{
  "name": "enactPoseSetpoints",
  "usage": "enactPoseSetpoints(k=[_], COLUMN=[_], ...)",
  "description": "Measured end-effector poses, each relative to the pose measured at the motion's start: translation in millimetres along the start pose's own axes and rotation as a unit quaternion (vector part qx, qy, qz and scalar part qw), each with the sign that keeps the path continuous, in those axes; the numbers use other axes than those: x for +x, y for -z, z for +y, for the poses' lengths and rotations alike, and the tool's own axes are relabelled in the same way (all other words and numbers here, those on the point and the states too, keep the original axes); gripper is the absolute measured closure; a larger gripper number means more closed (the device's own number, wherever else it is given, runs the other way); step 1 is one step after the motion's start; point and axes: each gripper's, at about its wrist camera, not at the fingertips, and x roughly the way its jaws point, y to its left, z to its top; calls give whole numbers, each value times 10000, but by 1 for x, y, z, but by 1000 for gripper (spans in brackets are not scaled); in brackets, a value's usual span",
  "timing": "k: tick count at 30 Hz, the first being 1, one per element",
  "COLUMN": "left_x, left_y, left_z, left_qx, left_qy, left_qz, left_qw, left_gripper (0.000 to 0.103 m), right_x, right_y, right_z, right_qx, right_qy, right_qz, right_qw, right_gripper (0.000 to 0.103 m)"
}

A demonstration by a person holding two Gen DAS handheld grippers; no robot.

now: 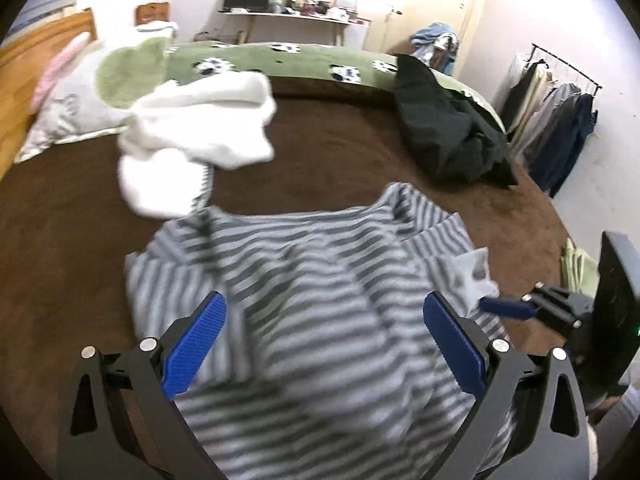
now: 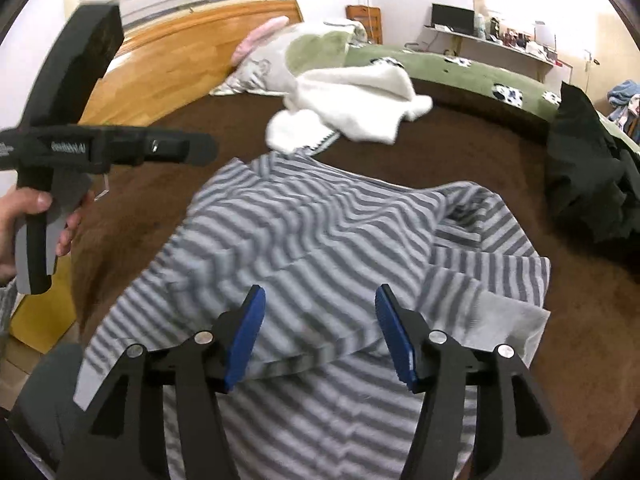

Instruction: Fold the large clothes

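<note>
A grey-and-white striped garment [image 1: 312, 312] lies rumpled on the brown bedspread [image 1: 60, 248]; it also shows in the right wrist view [image 2: 320, 240]. My left gripper [image 1: 324, 332] is open above the garment, holding nothing. My right gripper [image 2: 320, 328] is open above the garment's near part, holding nothing. The right gripper also shows at the right edge of the left wrist view [image 1: 508, 308], with its fingers close together beside a pale fold of the garment. The left gripper body shows at the left of the right wrist view [image 2: 100, 148], held in a hand.
A white fluffy garment [image 1: 200, 128] lies beyond the striped one. A black garment [image 1: 452, 128] is heaped at the right. A green blanket [image 1: 304, 60], pillows [image 1: 76, 104] and a wooden headboard [image 2: 168, 64] lie beyond. A clothes rack [image 1: 560, 120] stands at the right wall.
</note>
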Motion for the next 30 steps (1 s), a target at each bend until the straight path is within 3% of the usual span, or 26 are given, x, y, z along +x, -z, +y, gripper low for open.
enactPoseSetpoints(k=[5,12,16,19,25,30], left_x=[45,97,119,113,116,116], left_y=[-6,15,47,64,77,76], left_z=[-4,14,32,34,31,32], left_qx=[147,175,-5,46,162,155], left_qy=[-4,30,80,249,160,163], left_qz=[247,676,958,612,301,281], left_qw=[9996,9976,9954,9978,9993,9994], left_gripper=[6,6,7,7,6,6], right_x=[27,63,78,83,87,86], right_y=[3,19,29,33,35,35], right_z=[-19,-27,-37,-45,-44,-44], right_qx=[32,60,215,402,330,331], right_qy=[74,168,416,375,487,509], right_qz=[111,206,243,147,73,52], right_qw=[9999,9996,9986,9984,9982,9981], right_gripper=[46,46,34,32,31,31])
